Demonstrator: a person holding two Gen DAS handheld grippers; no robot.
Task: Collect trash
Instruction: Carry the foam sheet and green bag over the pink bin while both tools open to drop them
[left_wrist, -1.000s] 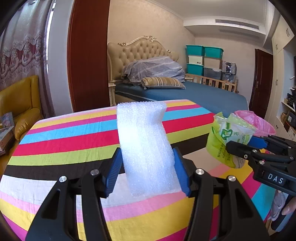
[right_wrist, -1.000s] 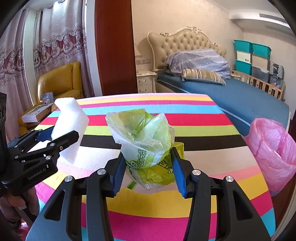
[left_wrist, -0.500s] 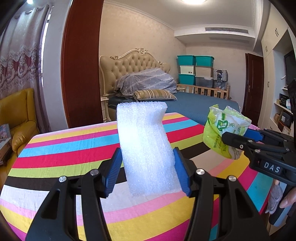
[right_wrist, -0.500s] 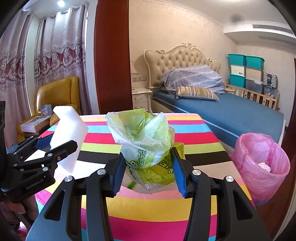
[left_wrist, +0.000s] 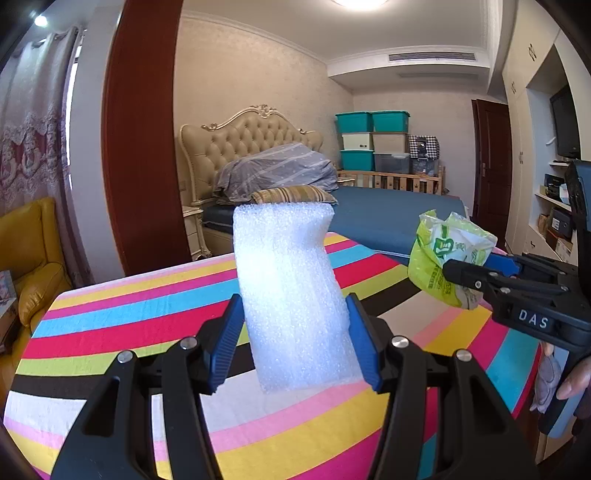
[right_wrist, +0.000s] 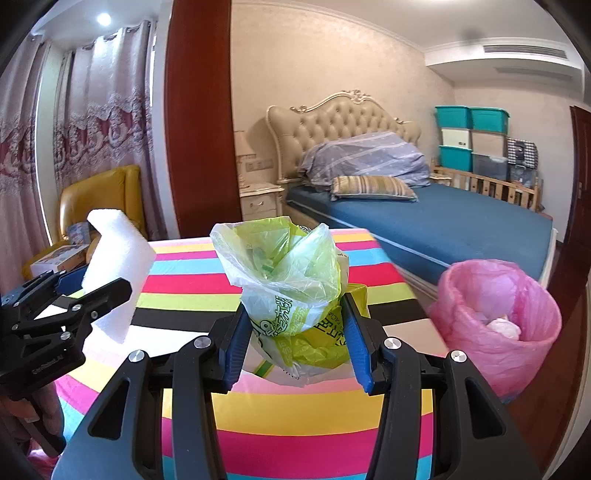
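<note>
Foam sheet (left_wrist: 291, 295) stands upright, long axis vertical, in left claw (left_wrist: 295, 328).

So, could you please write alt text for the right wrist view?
The right gripper clamps a crumpled green plastic bag above a striped tablecloth. Left, the left gripper holds white foam; right, a pink-lined trash bin stands beside the table.
</note>
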